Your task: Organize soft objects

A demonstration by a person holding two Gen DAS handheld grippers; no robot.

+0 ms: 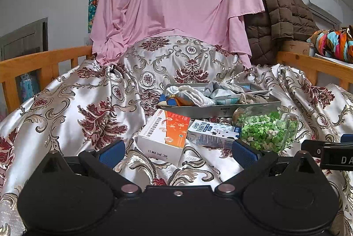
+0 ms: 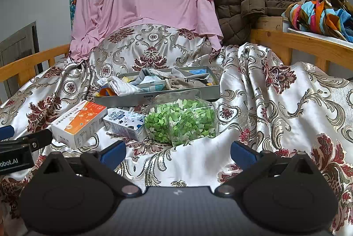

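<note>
Floral satin bedspread [image 1: 66,108] inside wooden rails [image 1: 39,61]

- Left gripper [image 1: 177,151]: black body, blue pads [image 1: 111,153], silver pivot screws.
- Right gripper [image 2: 178,151]: black arms, blue pads [image 2: 113,153], grey textured centre plate, silver screws, white lettering.

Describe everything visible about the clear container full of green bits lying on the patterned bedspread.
The clear container of green bits looks like a transparent plastic or glass jar lying on its side on the silver, red-flowered satin bedspread. It is packed with small green and white pieces, perhaps folded paper stars. It sits just in front of the grey tray of soft items, with the blue-and-white milk carton against its left side. Whether it touches the tray is unclear. Neither gripper touches it.
</note>
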